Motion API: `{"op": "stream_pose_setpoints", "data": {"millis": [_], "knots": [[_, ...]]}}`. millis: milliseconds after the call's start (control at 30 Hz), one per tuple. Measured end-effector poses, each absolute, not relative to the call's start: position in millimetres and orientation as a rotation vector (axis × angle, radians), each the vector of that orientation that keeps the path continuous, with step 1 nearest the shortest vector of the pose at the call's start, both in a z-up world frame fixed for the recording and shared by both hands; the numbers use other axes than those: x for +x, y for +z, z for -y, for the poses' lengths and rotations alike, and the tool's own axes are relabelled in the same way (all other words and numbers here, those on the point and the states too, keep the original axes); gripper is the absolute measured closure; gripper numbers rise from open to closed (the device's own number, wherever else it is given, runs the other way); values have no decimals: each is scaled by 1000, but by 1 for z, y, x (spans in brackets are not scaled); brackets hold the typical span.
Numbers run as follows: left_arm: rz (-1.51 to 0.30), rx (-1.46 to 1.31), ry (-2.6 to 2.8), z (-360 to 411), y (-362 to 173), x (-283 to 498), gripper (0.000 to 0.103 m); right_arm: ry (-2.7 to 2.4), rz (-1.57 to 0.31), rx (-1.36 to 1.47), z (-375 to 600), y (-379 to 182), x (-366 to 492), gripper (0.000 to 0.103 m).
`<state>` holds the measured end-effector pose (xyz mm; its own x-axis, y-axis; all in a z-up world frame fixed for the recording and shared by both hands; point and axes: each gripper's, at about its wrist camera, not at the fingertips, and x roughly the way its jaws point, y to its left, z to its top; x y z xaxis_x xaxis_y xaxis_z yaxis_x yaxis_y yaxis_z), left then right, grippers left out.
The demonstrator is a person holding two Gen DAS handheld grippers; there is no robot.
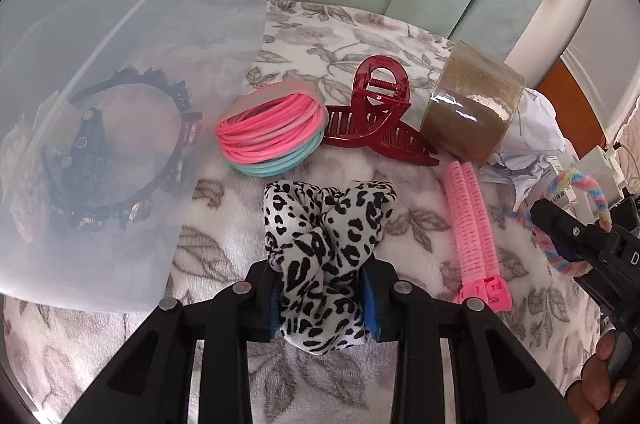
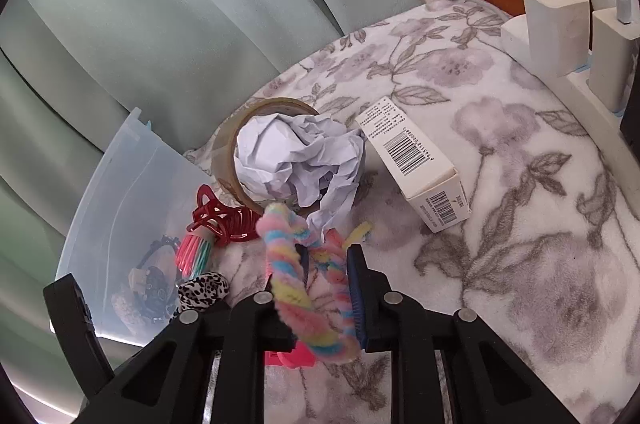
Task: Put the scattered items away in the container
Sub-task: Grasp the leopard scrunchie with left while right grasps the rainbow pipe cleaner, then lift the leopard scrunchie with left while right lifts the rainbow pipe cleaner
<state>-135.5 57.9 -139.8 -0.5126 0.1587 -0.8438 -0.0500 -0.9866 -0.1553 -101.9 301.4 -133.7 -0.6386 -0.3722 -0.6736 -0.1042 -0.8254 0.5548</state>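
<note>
**Grippers clamped on scrunchie and fuzzy loop**

Scrunchie (image 1: 320, 256) in the left gripper (image 1: 322, 298), that is the picture from the left wrist camera: the leopard-print fabric is pinched between the two blue pads, bunched up above them and spilling out below. The jaws are clenched tight on it. Most of the scrunchie lies forward of the fingertips on the floral blanket (image 1: 400, 36).

Just beyond it sits the stack of pink and teal hair ties (image 1: 270, 136), and right beside those the red claw clip (image 1: 378, 116), with the roll of brown tape (image 1: 472, 112) next along. A pink hair roller (image 1: 476, 232) lies to the right of the scrunchie, apart from it. To the left, the translucent container (image 1: 120, 64) rests on the blanket with a dark beaded headband (image 1: 132, 152) showing through its wall.

Over on the right wrist camera, the right gripper (image 2: 326, 288) has closed on the pastel fuzzy loop (image 2: 296, 288). The twisted rainbow strand runs between the blue pads, arching up in front of them and trailing back under the jaws. Crumpled paper (image 2: 296, 156) fills the tape roll just ahead, and a white barcoded box (image 2: 412, 160) lies to its right. The container sits off to the left of this gripper, beyond the claw clip.
</note>
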Motion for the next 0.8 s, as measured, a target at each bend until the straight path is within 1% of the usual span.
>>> {"op": "stream_pose_setpoints", "data": {"millis": [100,133,167,300,400,533,700,733,800], "knots": [[188,-1490,2609,-62,-137,-123,73,-2583,842,1234,-301,-128,-97,85],[187,-1490,2607,-63,-136,-121,73,-2582,840,1228,-300,-126,-95,89],[182,-1489,2604,-63,-136,-118,73,-2585,838,1222,-300,-124,-93,90],[155,-1466,2600,-67,-132,-108,74,-2594,827,1202,-298,-117,-85,90],[140,-1446,2604,-68,-126,-100,74,-2598,830,1201,-298,-112,-77,92],[132,-1396,2617,-64,-110,-74,74,-2611,820,1162,-297,-99,-62,93],[130,-1345,2619,-64,-90,-72,74,-2622,796,1107,-293,-81,-47,95],[128,-1340,2621,-62,-82,-55,75,-2623,790,1103,-292,-79,-46,96],[121,-1325,2624,-63,-80,-56,75,-2622,784,1096,-289,-77,-41,97]]}}
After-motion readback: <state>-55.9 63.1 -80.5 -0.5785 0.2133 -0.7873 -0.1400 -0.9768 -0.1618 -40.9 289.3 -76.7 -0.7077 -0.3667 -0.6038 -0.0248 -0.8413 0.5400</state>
